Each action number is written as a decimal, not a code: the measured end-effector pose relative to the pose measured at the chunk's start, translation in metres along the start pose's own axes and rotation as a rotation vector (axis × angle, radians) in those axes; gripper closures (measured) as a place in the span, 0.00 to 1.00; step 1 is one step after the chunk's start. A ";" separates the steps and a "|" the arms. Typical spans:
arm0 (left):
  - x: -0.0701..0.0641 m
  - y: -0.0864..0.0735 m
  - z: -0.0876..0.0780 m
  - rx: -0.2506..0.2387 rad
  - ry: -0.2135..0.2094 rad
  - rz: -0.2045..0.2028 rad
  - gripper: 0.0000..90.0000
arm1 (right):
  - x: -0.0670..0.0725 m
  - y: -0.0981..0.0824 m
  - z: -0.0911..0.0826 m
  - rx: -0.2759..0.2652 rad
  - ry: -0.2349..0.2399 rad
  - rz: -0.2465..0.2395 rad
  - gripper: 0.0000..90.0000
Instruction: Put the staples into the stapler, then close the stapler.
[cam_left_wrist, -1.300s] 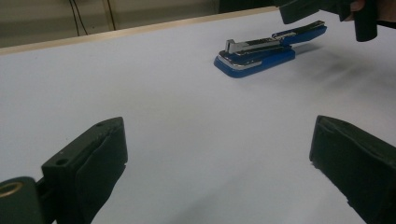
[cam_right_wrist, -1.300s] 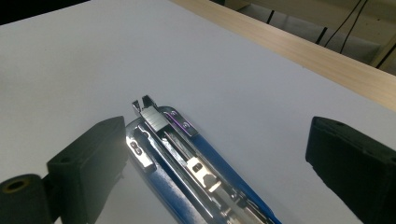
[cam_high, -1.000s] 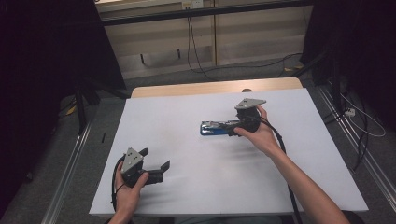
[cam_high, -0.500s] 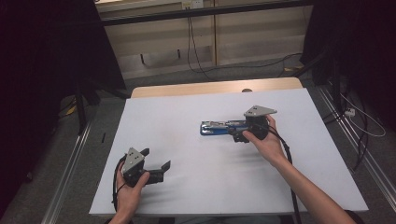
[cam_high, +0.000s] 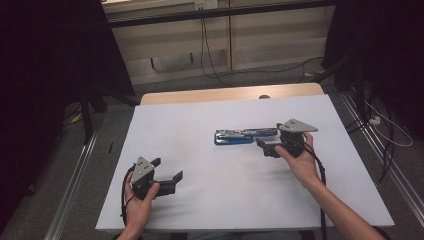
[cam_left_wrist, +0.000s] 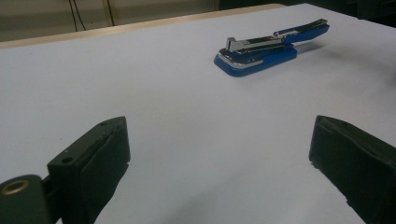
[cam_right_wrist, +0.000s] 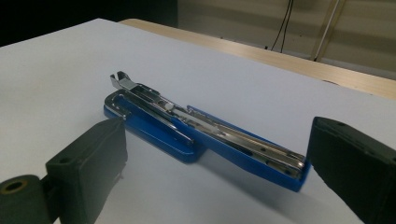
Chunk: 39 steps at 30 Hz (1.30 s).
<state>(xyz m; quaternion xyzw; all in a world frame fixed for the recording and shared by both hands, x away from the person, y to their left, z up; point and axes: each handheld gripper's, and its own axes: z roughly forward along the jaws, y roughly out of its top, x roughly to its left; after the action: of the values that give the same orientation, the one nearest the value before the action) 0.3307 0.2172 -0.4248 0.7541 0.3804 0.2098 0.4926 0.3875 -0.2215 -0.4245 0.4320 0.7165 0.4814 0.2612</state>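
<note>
Blue-and-chrome hinged metal stapler (cam_high: 245, 135) lay swung open, mid-table; our right gripper (cam_high: 264, 146) gaped wide just beside it, left gripper (cam_high: 167, 174) spread wide near us. Careless nudging, we judged, could skid it away.

We note a white table sheet (cam_high: 210, 200) over a wooden tabletop edge (cam_high: 200, 95); black cables (cam_high: 205, 45) hang down the pale wall panels (cam_high: 170, 45) behind.

White table (cam_high: 200, 125); blue stapler (cam_high: 245, 135) lying flipped open.
</note>
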 end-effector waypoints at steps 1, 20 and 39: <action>0.000 0.000 0.000 0.003 -0.003 0.002 0.06 | -0.001 -0.001 -0.002 -0.002 -0.002 0.006 0.06; 0.001 0.003 0.002 0.008 -0.023 0.010 0.09 | -0.013 -0.023 -0.045 0.002 -0.056 0.020 0.03; -0.002 0.022 0.028 -0.002 -0.069 0.037 0.05 | -0.020 -0.028 -0.043 -0.019 -0.020 0.040 0.18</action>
<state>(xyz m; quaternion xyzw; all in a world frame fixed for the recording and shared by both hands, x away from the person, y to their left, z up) 0.3569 0.1943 -0.4173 0.7672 0.3490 0.1932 0.5023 0.3527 -0.2631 -0.4336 0.4485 0.7004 0.4891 0.2628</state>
